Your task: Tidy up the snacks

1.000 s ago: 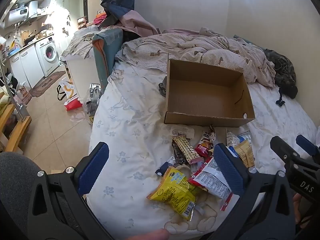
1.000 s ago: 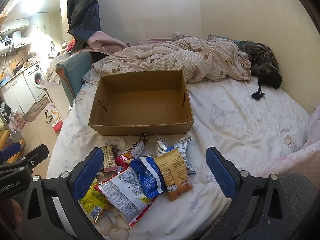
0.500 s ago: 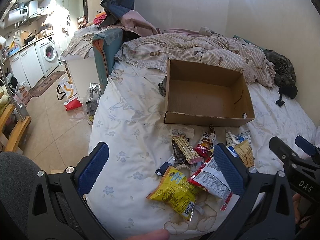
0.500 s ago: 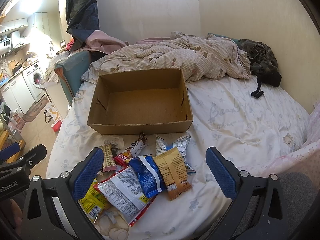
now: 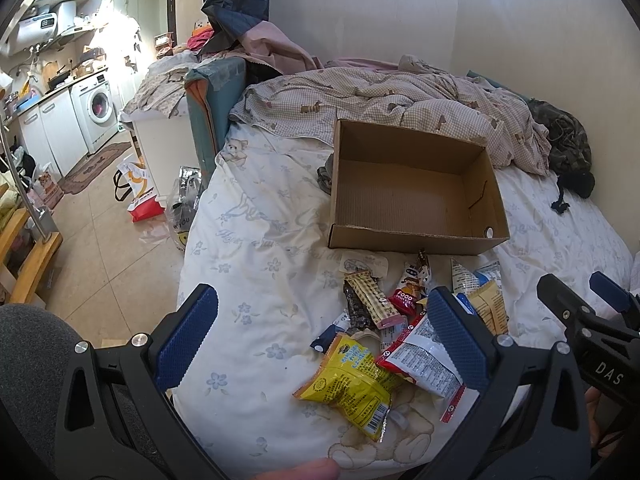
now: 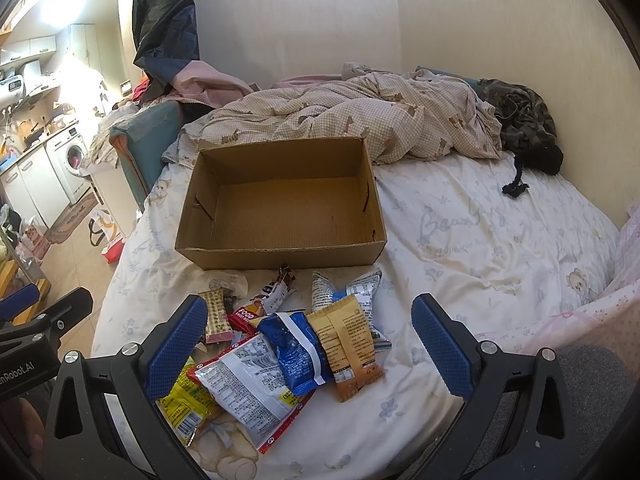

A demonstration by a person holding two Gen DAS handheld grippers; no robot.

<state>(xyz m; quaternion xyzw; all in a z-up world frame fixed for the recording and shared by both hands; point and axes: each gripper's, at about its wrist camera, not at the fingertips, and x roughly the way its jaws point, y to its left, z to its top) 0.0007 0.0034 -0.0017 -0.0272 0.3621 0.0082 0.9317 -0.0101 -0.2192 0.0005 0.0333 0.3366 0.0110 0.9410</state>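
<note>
An empty cardboard box stands open on the bed. In front of it lies a pile of snack packets: a yellow bag, a red-and-white bag, a blue packet, a tan packet and a beige bar. My left gripper is open and empty above the near left of the pile. My right gripper is open and empty above the pile.
A crumpled checked duvet and dark clothing lie behind the box. The bed's left edge drops to a tiled floor with bags. A pink pillow lies at the right.
Both grippers have barely shifted; the box and snacks have not moved.
</note>
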